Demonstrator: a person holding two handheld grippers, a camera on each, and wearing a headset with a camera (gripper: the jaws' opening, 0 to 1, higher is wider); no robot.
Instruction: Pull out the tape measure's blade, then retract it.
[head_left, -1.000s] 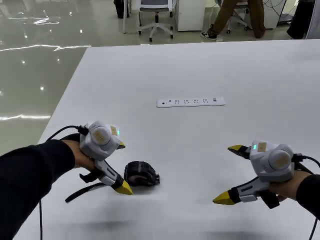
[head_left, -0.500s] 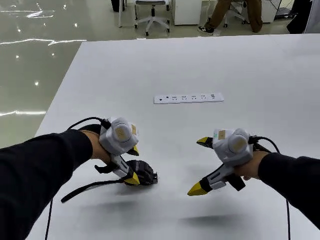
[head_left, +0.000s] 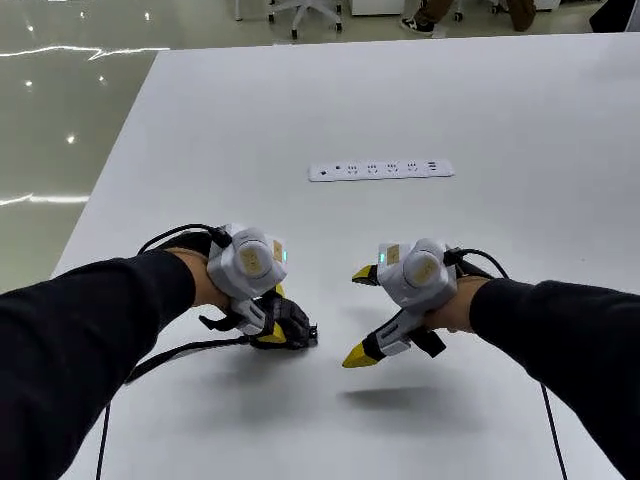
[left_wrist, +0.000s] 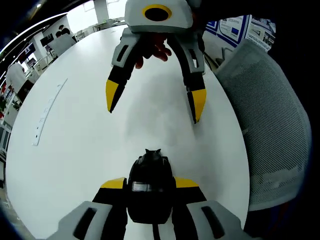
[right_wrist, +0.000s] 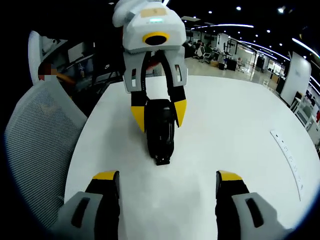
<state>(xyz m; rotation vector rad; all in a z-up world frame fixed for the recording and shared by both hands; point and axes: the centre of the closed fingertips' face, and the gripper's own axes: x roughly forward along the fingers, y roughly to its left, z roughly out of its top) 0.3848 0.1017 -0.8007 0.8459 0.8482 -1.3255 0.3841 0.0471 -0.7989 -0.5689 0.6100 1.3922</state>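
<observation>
Head view: gripping the tape (head_left: 292, 328), low on the near left part of the table (head_left: 500, 120), with the left gripper (head_left: 272, 314). Pressing narrowed jaws onto the tape's two sides, pads touching it in the left gripper view.

Pointing the tape's long axis along those jaws and away toward the right gripper (head_left: 360, 313), with the tab (right_wrist: 161, 161) at the end facing it. Holding the right gripper just beside the tape but apart from it, jaws spread wide and carrying nothing.

Lining the tab up roughly midway between those wide jaws in the right gripper view. Judging the next move, therefore, as a short straight advance onto the tab, then a pinch and a pull away along the same axis.

Showing no blade outside the tape, so counting the pull as not yet begun.

Leaving the strip (head_left: 381, 170) well apart, farther up the table. Finding no containers here.
</observation>
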